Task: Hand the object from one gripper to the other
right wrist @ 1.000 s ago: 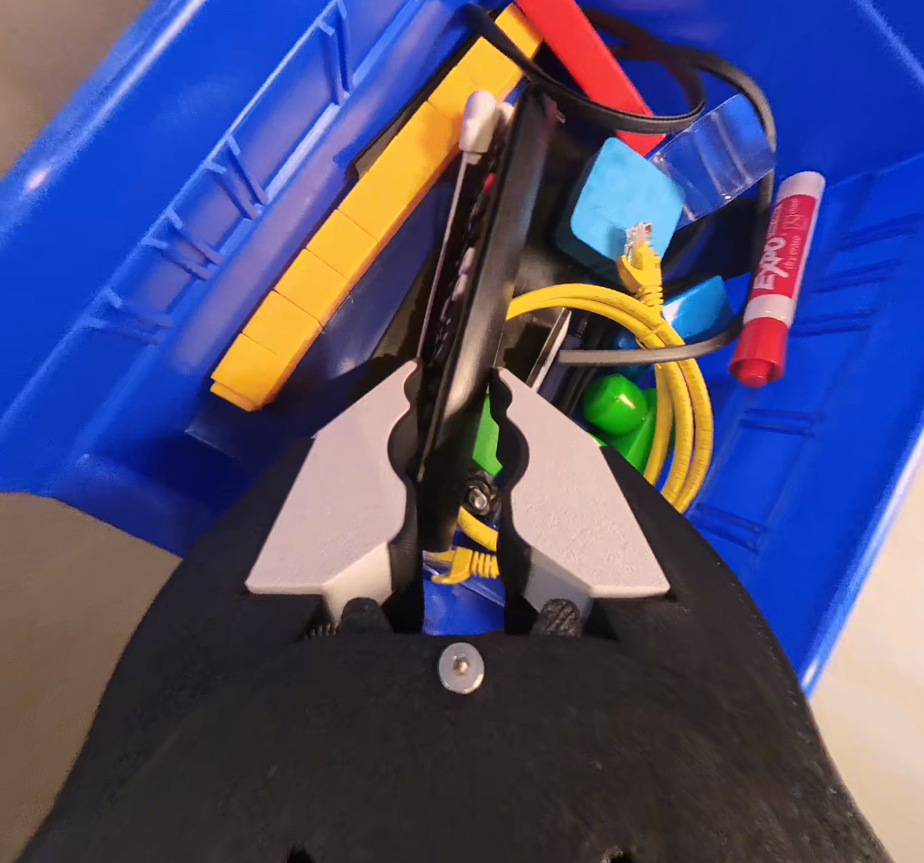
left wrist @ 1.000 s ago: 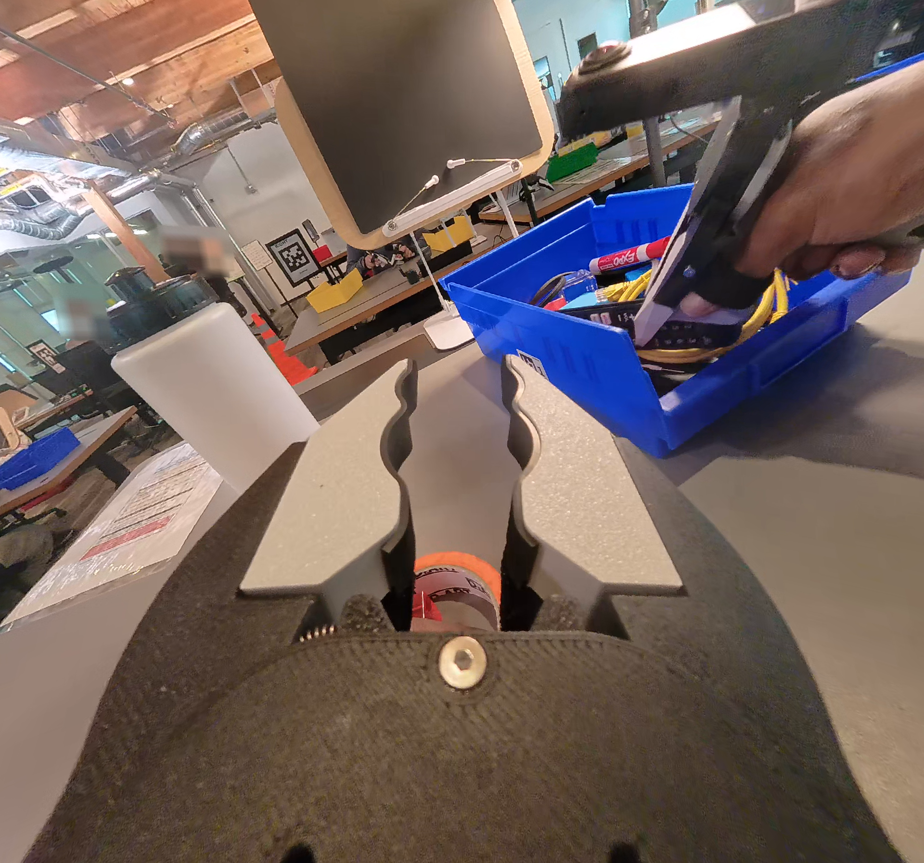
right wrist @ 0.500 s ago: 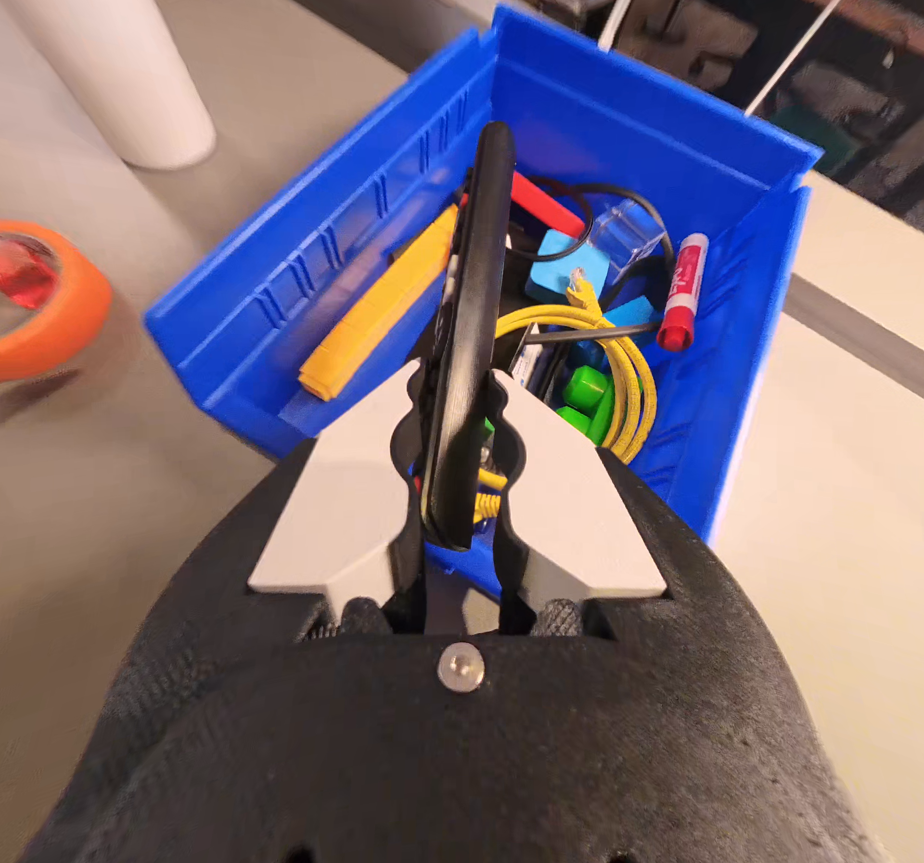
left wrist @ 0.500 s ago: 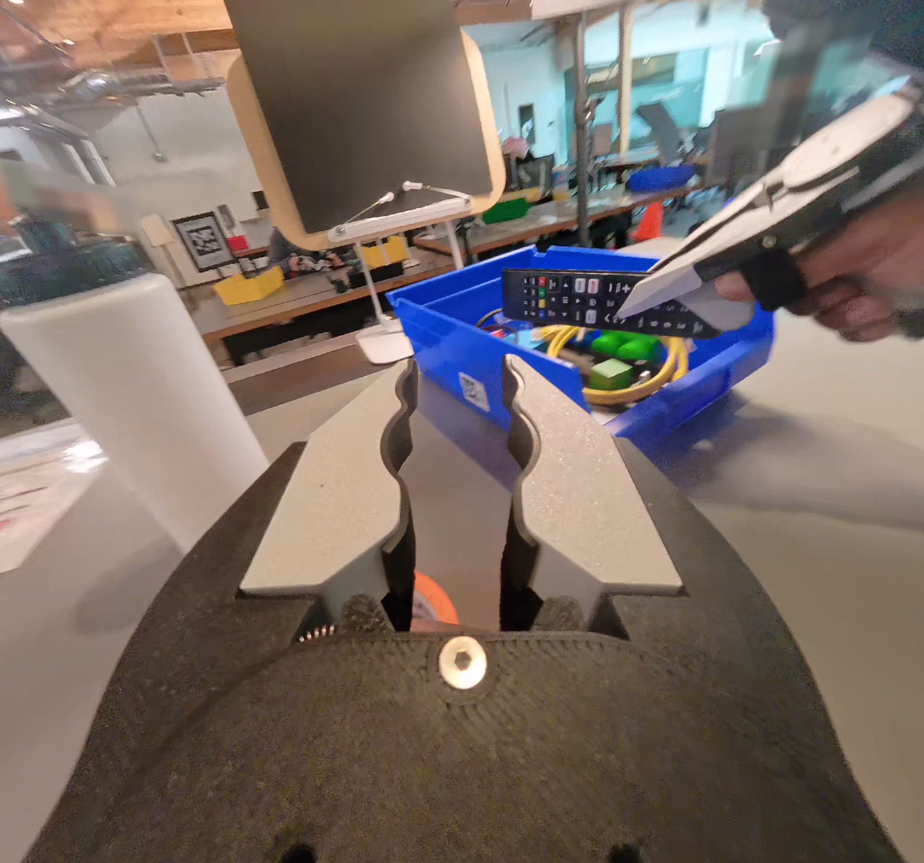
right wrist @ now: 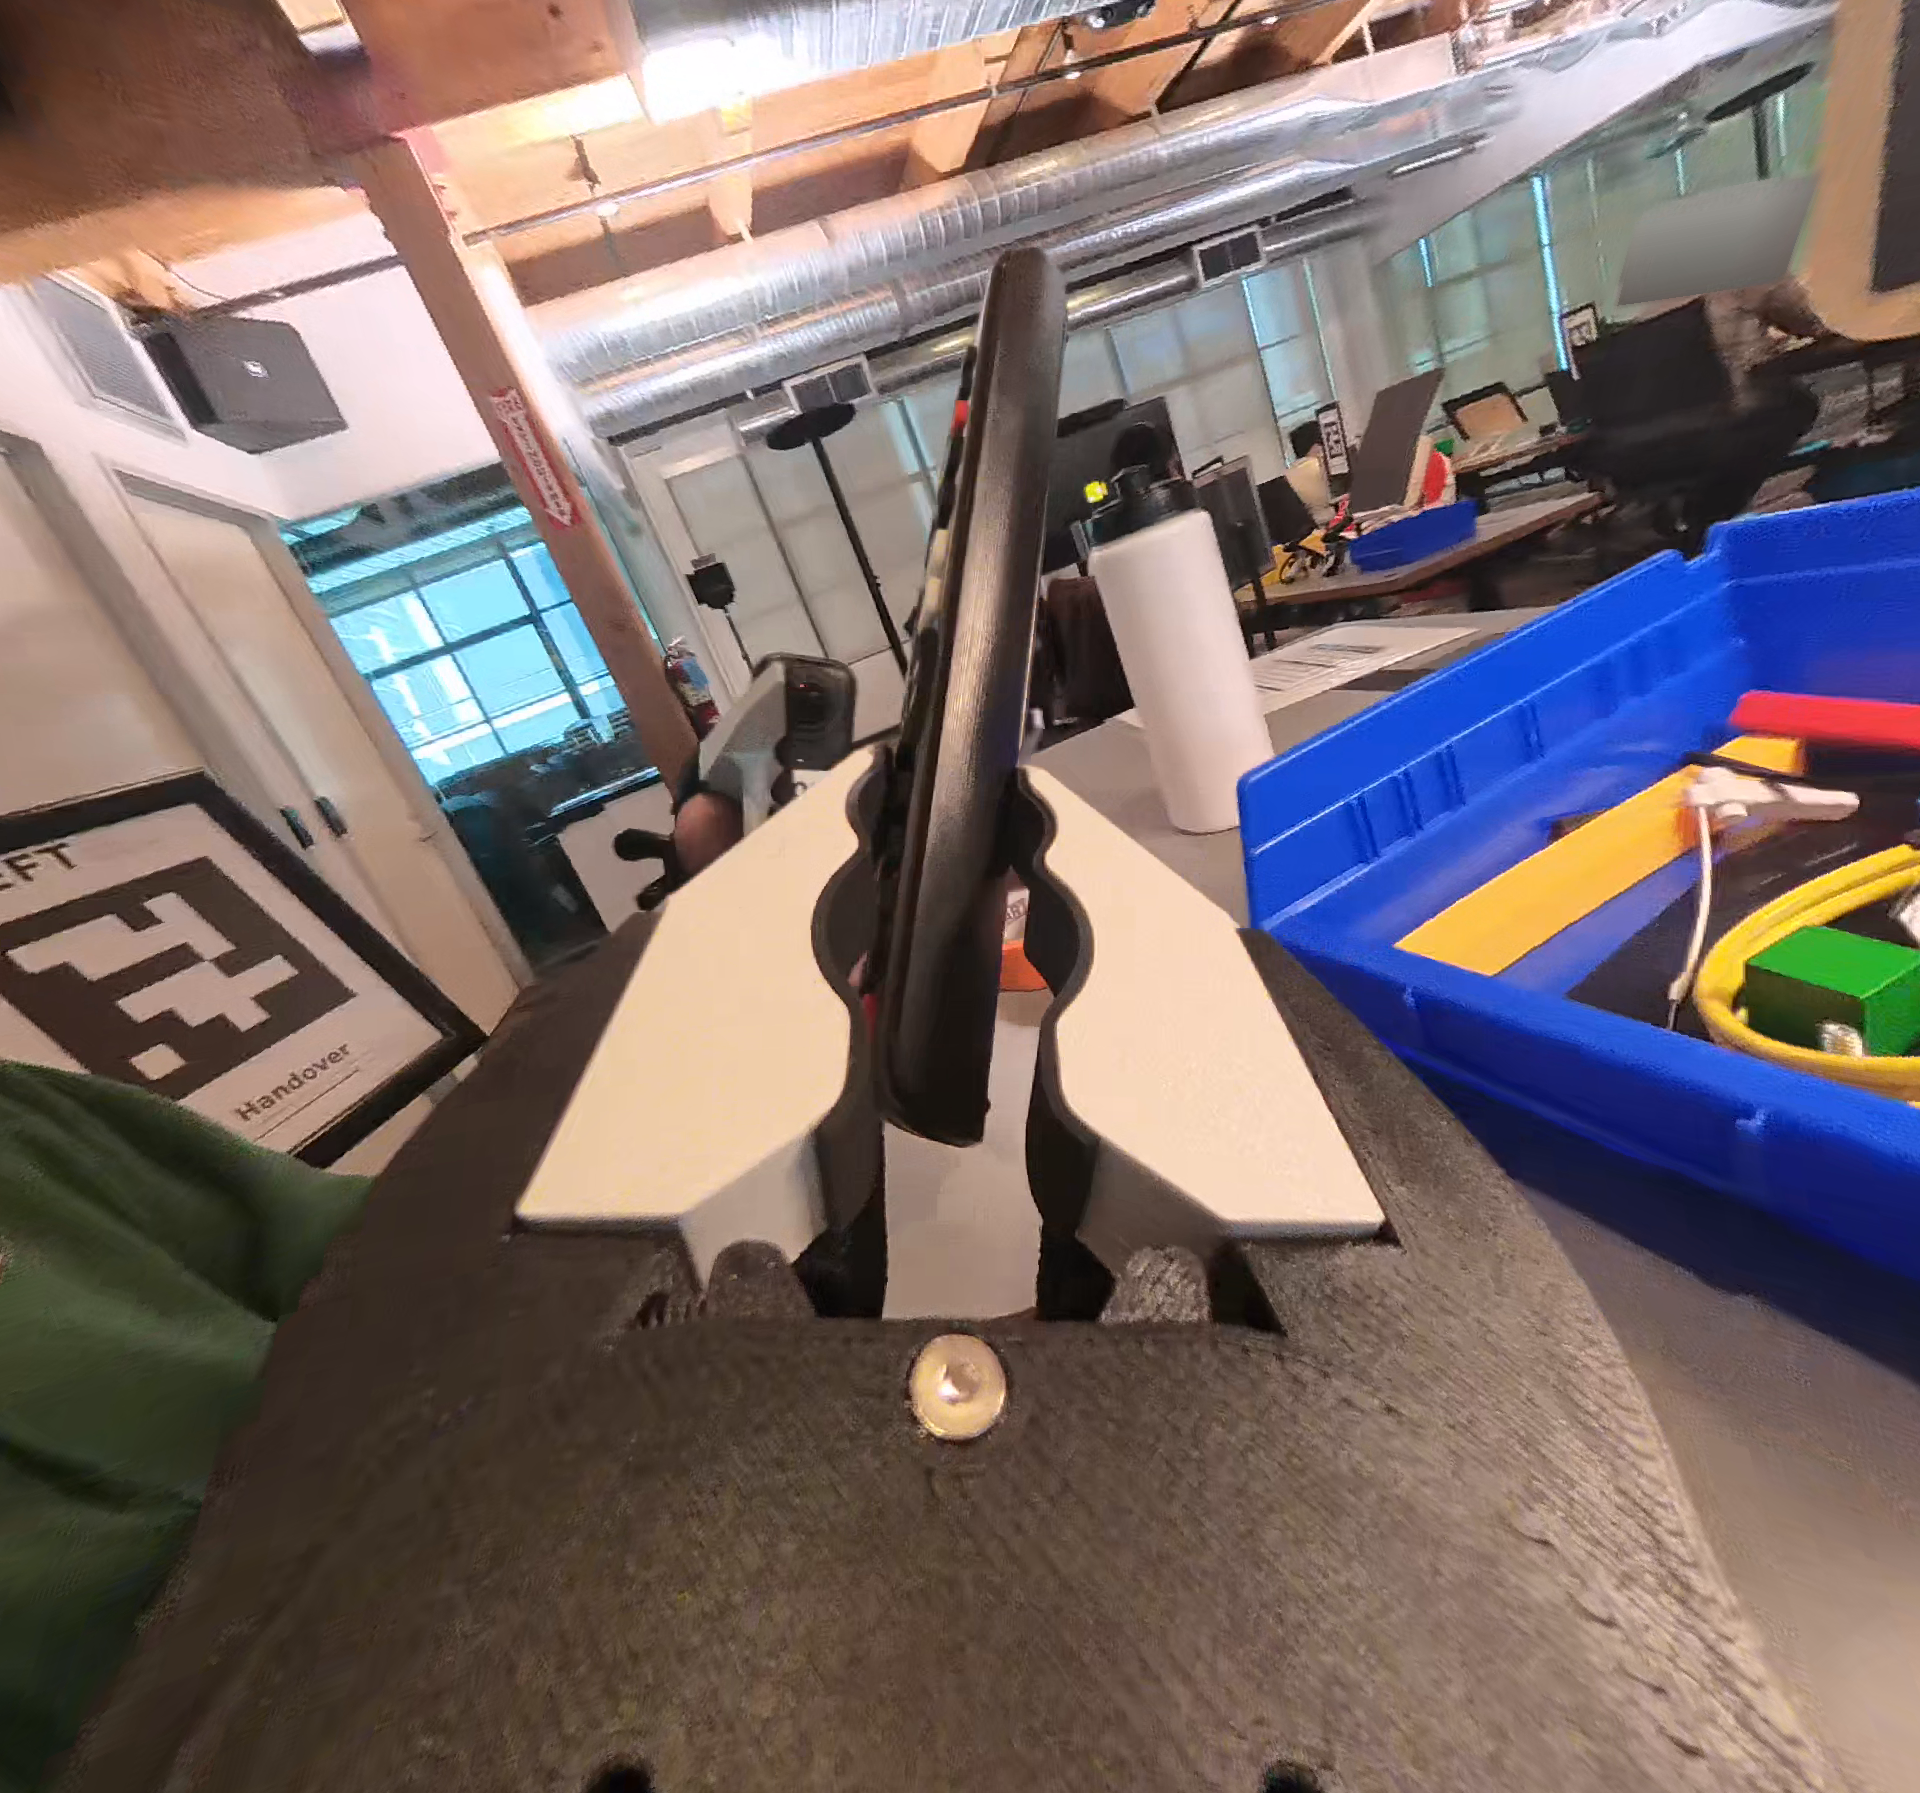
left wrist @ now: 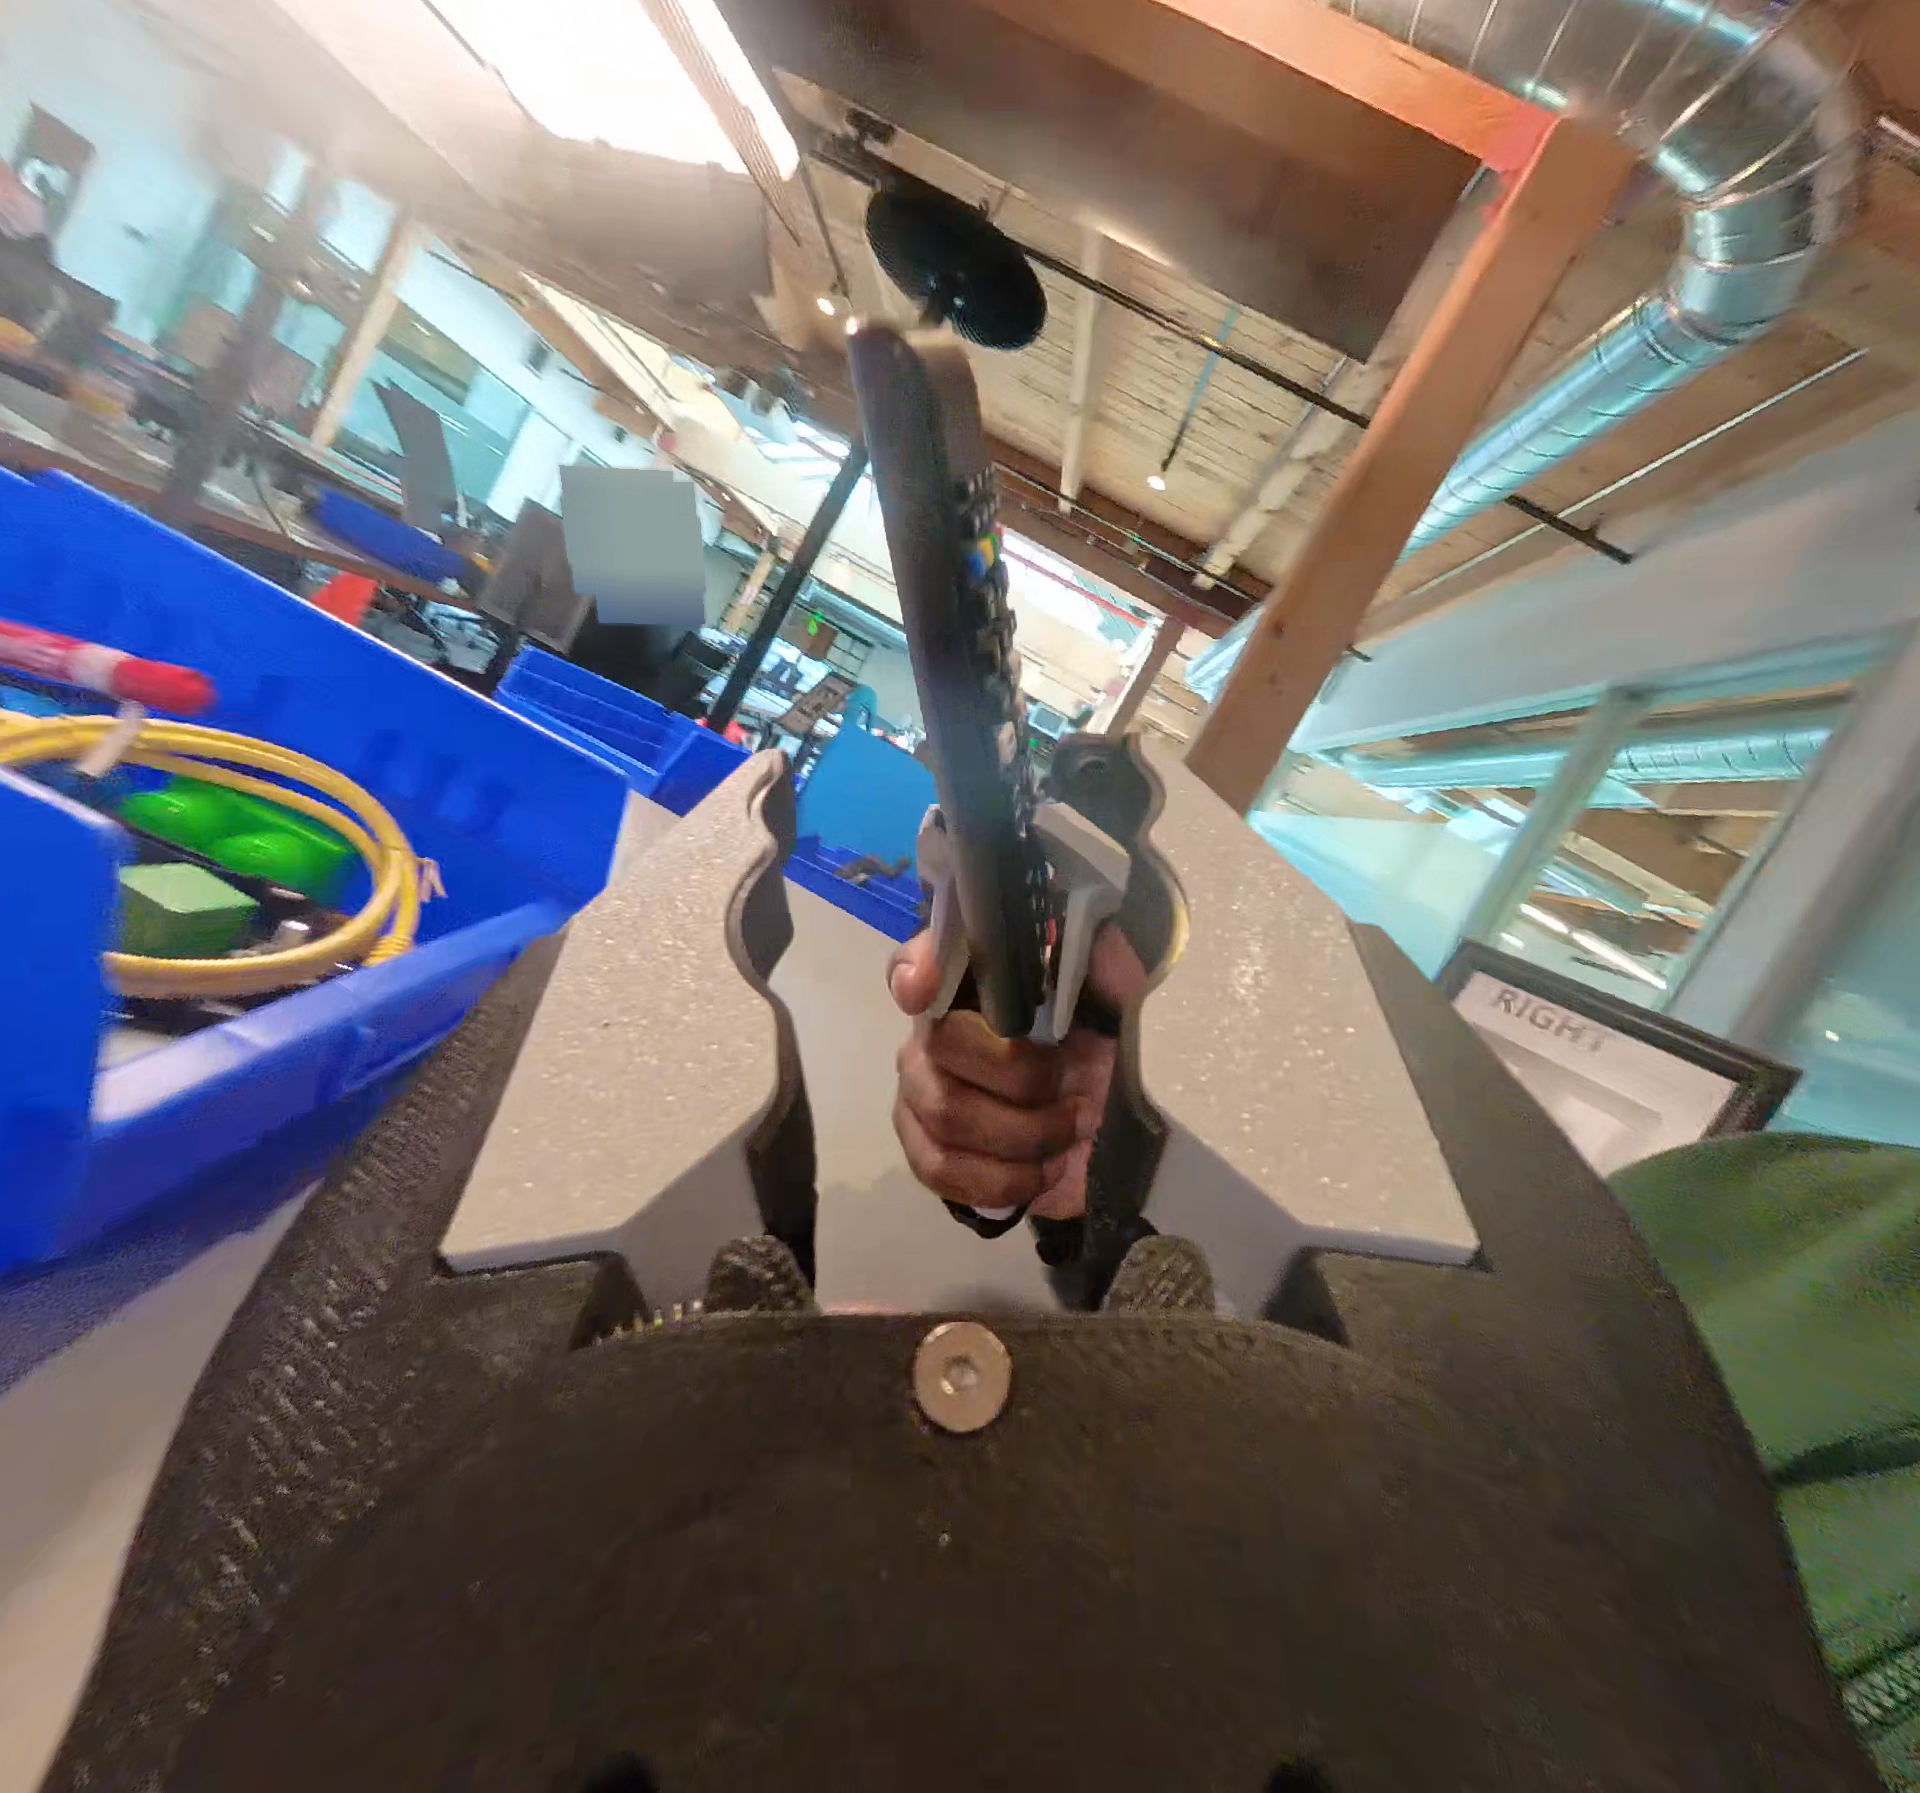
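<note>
Two tongs face each other above the worktop (right wrist: 1153, 787) – left tongs (left wrist: 961, 922) spread and empty, right tongs (right wrist: 951, 922) pinching the black remote (right wrist: 977, 663) at its lower end, upright. Judged light, rigid, smooth-backed – take hold at mid-body, clear of the buttons.

Two upward-tilted wrist views facing, sharing the remote (left wrist: 961, 704)

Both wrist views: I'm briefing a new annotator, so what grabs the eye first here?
A black remote control stands nearly upright, clamped at its lower end by the right gripper. In the left wrist view, the left gripper faces it with fingers apart, gripping nothing. A blue bin of yellow cable and green blocks sits alongside.
</note>
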